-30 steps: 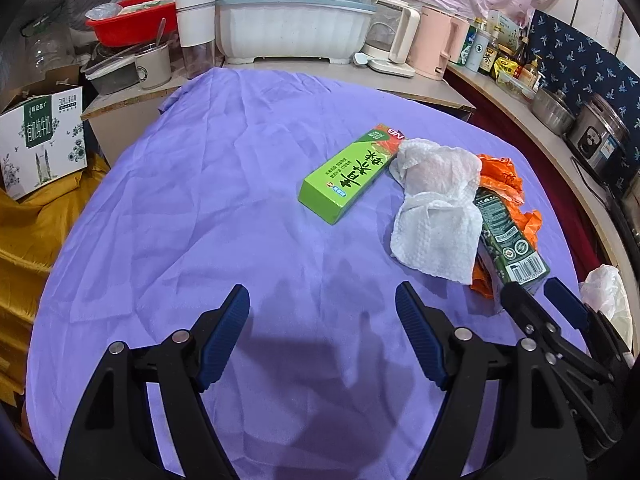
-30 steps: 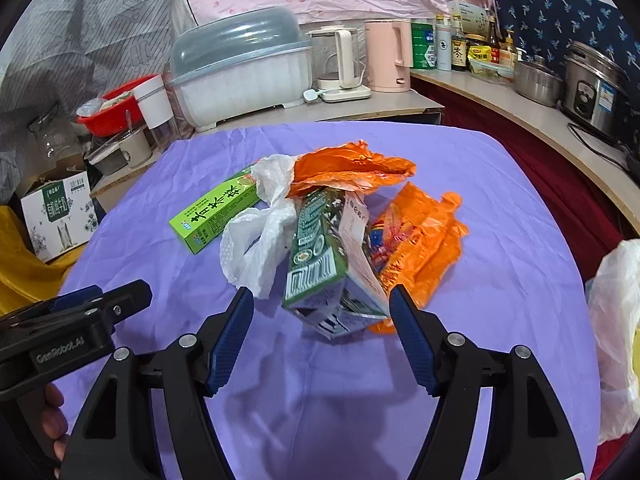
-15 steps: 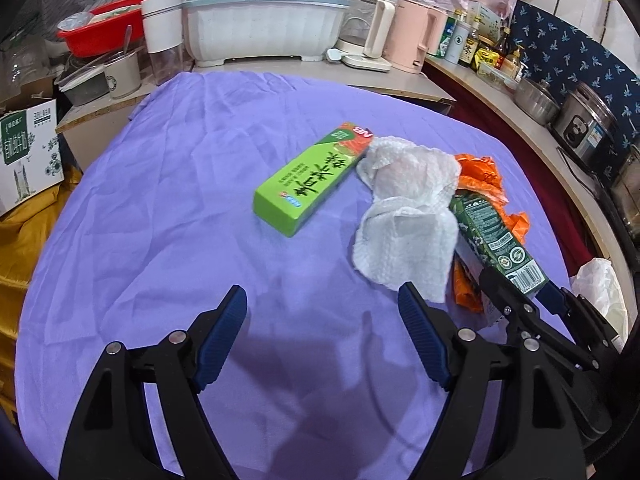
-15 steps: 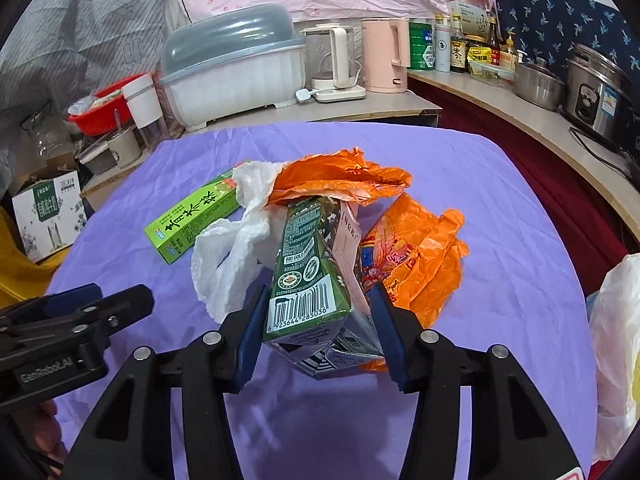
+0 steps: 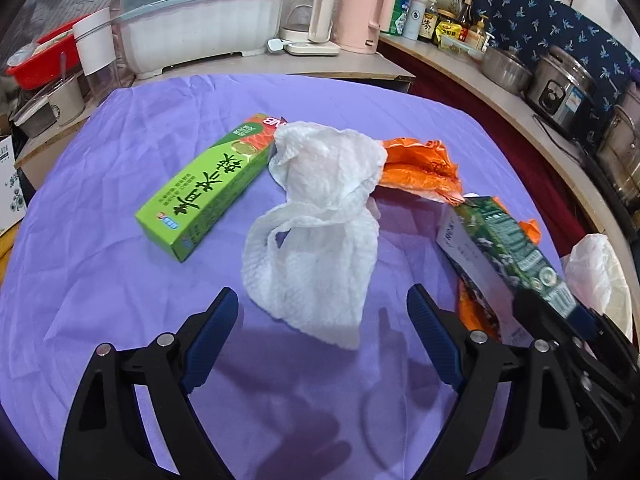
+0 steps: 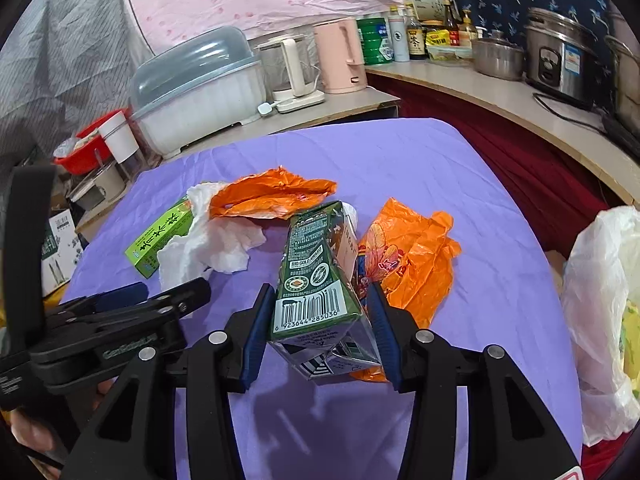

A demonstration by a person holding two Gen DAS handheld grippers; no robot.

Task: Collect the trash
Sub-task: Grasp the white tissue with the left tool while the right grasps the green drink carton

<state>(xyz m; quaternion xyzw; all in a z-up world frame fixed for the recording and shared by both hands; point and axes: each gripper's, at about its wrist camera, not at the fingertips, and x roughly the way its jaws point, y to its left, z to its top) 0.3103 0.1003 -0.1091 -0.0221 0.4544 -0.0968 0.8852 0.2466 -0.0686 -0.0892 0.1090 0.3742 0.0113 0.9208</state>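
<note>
The right tongs [image 6: 316,328] have just been closing, and now their blue pads are pressing on both sides of a dark green carton [image 6: 320,280], so they are gripping it. The carton is pointing away from the camera, with its barcode end near the tongs, and its bottom is sitting on the purple cloth [image 6: 400,152] that is covering the bench. Just beside the carton on the right, a crumpled orange bag [image 6: 412,264] is lying on the cloth. Behind the carton, another orange wrapper [image 6: 272,196] is lying next to a white paper towel [image 6: 216,248]. The left tongs [image 5: 322,336] have just been opening, and they are standing wide open with nothing between their pads. They are hanging over the cloth, just in front of the near edge of the paper towel [image 5: 316,240]. A long green box [image 5: 208,196] is lying to the left of the towel, with its far end touching it. A white plastic bag [image 6: 600,320] is hanging off the right side of the bench.
</note>
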